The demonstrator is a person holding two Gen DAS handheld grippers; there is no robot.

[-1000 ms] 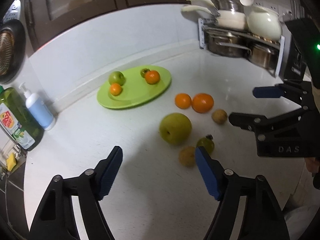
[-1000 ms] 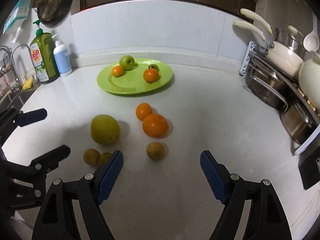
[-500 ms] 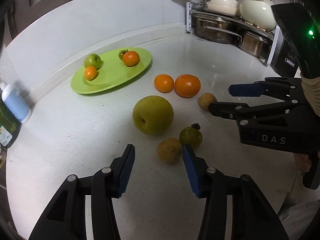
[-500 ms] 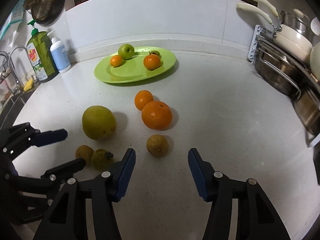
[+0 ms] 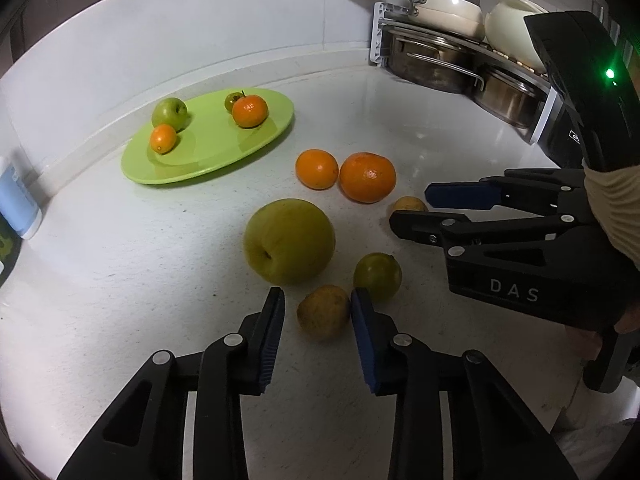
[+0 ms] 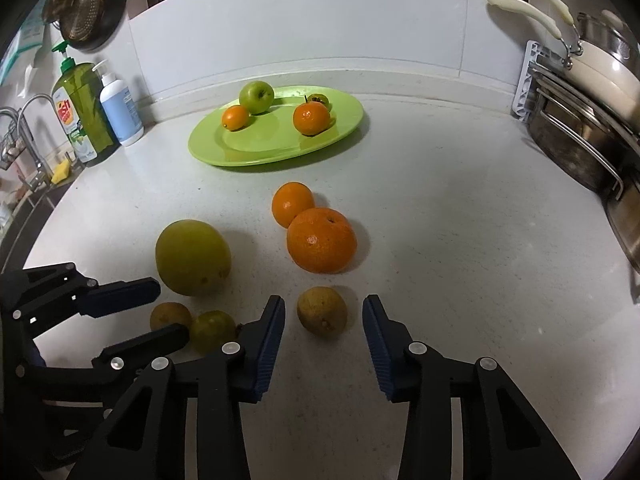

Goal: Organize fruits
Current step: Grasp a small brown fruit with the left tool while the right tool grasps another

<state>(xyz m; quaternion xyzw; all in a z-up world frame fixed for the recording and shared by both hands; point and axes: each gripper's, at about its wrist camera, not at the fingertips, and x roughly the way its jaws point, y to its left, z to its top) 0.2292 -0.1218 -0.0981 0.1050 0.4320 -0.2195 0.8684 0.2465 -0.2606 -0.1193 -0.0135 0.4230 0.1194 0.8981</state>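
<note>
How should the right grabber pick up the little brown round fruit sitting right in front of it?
Grip the little brown fruit across its widest middle, one pad on each side, coming straight forward and low along the counter. It is round and stands apart from the big orange, so both sides are free. The right gripper is open and already lined up with it.

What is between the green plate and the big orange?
A smaller orange sits between the green plate and the big orange, touching the big one. The right wrist view shows it best.
</note>
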